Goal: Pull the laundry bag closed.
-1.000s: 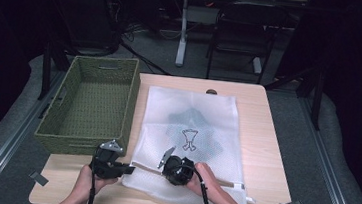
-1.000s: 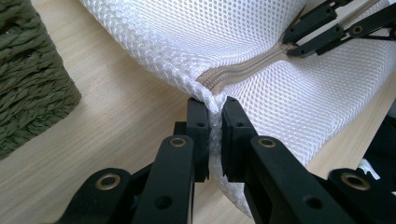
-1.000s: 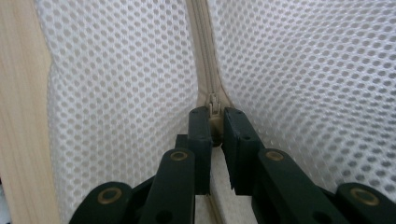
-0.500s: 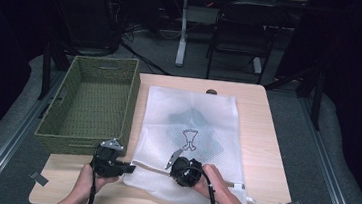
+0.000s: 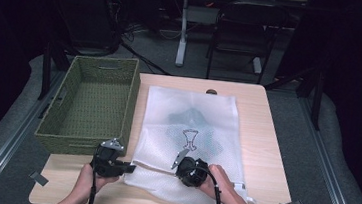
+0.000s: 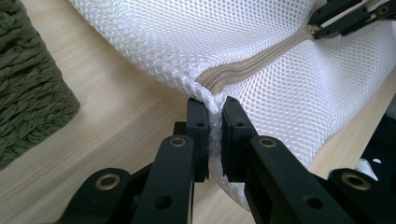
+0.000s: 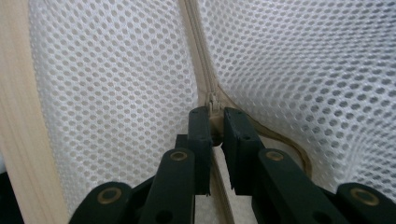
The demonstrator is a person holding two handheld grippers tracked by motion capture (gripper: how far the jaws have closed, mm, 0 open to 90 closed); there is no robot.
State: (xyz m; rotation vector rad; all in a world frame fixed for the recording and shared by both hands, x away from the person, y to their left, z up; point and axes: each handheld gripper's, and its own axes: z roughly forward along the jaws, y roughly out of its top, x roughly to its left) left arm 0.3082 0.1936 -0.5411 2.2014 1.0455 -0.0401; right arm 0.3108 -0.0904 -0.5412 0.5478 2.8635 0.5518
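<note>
Laid flat on the wooden surface (image 5: 260,140) beside a green woven basket (image 5: 90,106), the white mesh laundry bag (image 5: 191,128) is pinched at its near corner by the left hand-held gripper (image 6: 214,109), while its zipper pull (image 7: 213,102) is clamped by the right hand-held gripper (image 7: 214,122), the zip judged only partly opened.

Black tools (image 5: 130,167), brass-ringed rivets, seemingly bare forearms

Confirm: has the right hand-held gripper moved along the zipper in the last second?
Yes. The right hand-held gripper slid rightward along the mesh laundry bag, farther from the green wicker basket.
</note>
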